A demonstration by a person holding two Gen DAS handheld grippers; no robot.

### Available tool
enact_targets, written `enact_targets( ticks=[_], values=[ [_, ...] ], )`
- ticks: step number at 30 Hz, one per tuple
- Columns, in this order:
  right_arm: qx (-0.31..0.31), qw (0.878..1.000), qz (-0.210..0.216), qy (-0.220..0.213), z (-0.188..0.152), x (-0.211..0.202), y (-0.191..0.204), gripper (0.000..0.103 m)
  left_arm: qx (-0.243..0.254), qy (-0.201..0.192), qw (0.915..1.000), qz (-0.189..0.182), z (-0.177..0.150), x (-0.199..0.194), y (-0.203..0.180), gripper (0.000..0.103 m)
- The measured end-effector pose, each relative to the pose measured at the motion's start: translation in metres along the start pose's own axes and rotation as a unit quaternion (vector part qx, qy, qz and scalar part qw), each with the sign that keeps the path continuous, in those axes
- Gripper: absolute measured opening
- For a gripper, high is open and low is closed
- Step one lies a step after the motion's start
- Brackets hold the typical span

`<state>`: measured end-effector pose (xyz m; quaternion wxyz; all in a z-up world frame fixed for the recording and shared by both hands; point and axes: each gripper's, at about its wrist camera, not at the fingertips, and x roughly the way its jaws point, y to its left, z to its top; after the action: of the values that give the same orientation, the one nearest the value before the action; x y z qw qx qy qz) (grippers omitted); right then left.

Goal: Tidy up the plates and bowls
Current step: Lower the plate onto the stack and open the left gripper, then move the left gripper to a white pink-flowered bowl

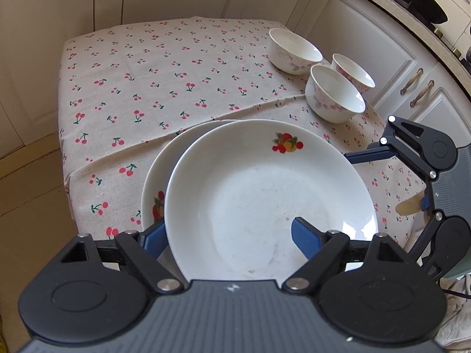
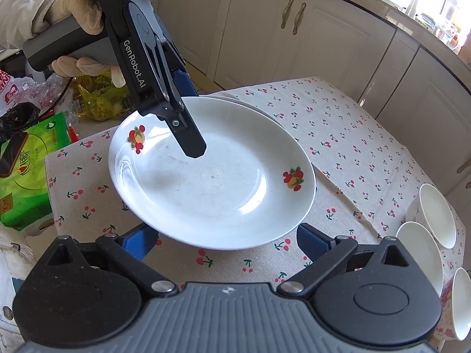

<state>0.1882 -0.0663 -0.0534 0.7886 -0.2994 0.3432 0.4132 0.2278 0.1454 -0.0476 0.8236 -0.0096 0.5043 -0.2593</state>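
Note:
A white plate (image 1: 265, 182) with fruit prints lies over a second white plate (image 1: 160, 176) near the table's front edge. My left gripper (image 1: 226, 235) straddles the top plate's near rim, one finger under it and one (image 1: 306, 239) over it; in the right wrist view (image 2: 188, 123) it grips the rim of that plate (image 2: 212, 176). My right gripper (image 2: 226, 241) is open just beside the plate's near rim, empty. Three white bowls with pink flowers (image 1: 294, 50) (image 1: 335, 97) (image 1: 353, 72) stand at the table's right.
The table wears a cherry-print cloth (image 1: 153, 88). A green tissue box (image 2: 26, 173) and plastic bags (image 2: 97, 100) lie beyond the table's left side. Cream cabinets (image 2: 279, 29) surround the table. The bowls also show at the right edge of the right wrist view (image 2: 435, 214).

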Motion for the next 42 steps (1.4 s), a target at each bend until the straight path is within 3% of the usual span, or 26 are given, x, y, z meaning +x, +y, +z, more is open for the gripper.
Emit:
enact_targets(
  ticks=[25,33,39,42],
  values=[
    [-0.02,1.0,-0.008,0.013,0.006,0.003,0.004,0.103,-0.009,-0.018,0.9997,-0.011,-0.007,-0.012,0.005,0.087],
    [-0.022,1.0,-0.008,0.014,0.005,0.002,0.007,0.103,-0.011,-0.026,0.9996,-0.002,-0.011,-0.023,0.003,0.089],
    [-0.021,1.0,-0.013,0.008,0.004,-0.002,0.007,0.103,-0.009,-0.022,0.9993,0.029,-0.018,-0.026,0.003,0.09],
    [-0.015,1.0,-0.019,-0.002,0.004,-0.009,0.007,0.103,-0.008,-0.041,0.9987,0.028,-0.024,-0.032,0.0,0.09]
  ],
)
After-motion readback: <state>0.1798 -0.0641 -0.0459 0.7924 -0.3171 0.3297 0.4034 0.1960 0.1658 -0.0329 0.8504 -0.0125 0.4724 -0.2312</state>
